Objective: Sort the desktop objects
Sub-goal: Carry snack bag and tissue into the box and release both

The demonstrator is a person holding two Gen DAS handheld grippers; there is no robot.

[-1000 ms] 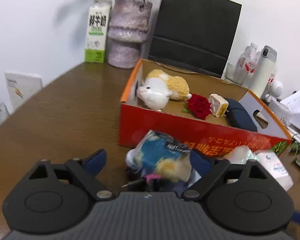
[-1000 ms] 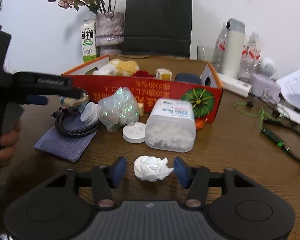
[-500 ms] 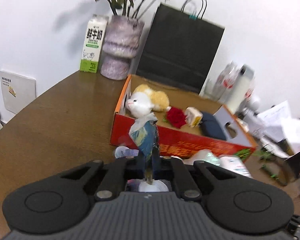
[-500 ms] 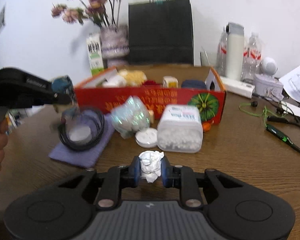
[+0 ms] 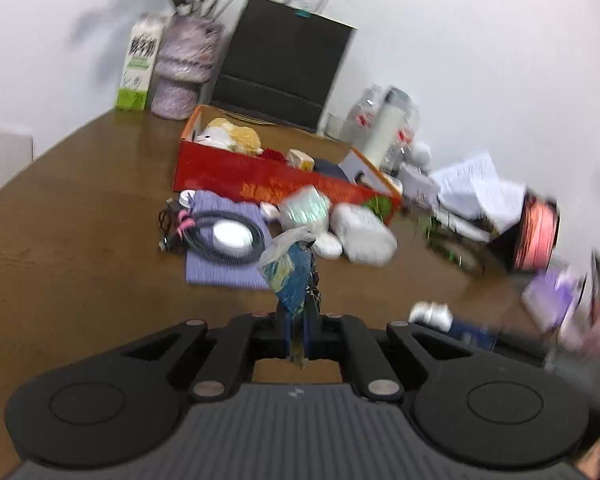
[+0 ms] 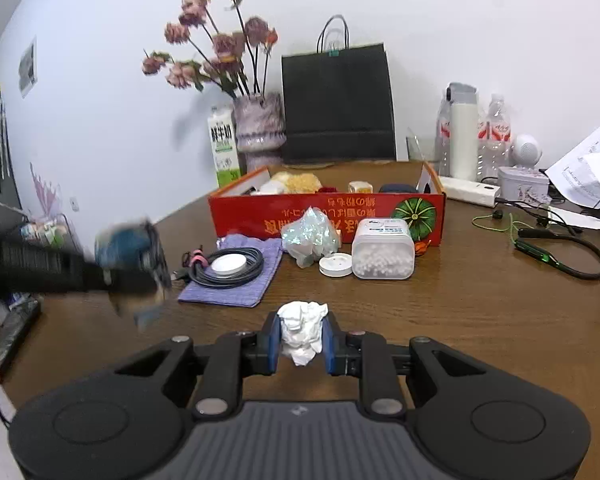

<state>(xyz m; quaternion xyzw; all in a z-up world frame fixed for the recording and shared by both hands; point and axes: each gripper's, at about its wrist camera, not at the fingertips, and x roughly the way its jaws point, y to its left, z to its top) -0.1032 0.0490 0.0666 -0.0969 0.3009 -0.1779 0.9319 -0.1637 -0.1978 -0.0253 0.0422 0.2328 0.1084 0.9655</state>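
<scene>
Both pairs of fingers are clamped on something. Left gripper (image 5: 298, 332) has its 2 blue pads pressed tight on a crumpled blue and yellow wrapper (image 5: 290, 270), which sticks up from between them, clear of the table (image 5: 80, 248). Seen from the right wrist, that same gripper (image 6: 140, 276) comes in from the left as a dark blur with the wrapper (image 6: 130, 246) at its tip.

Right gripper (image 6: 302, 340) pinches a white paper wad (image 6: 302, 330) between its pads; the wad bulges above and hangs a little below them, off the wood.

Beyond the fingers, near the middle of the table, stands a red box (image 6: 324, 214) with a pumpkin printed on its near wall. Inside it I can make out a plush toy (image 6: 296, 182), a small yellow item and something dark blue. Just in front of the box lie a purple cloth (image 6: 236, 276) with a coiled black cable (image 6: 228, 268) on it, a white disc (image 6: 228, 264) inside the coil, a shiny crumpled bag (image 6: 310, 238), a round white lid (image 6: 336, 265) and a clear tub (image 6: 382, 250) of white bits, the lid touching the tub's left side.

At the back against the wall stand a milk carton (image 6: 223, 146), a vase (image 6: 260, 128) of dried flowers and a black paper bag (image 6: 338, 104). To the right are 2 bottles, a white flask (image 6: 463, 128), loose papers and a green and black cable (image 6: 556, 252).
</scene>
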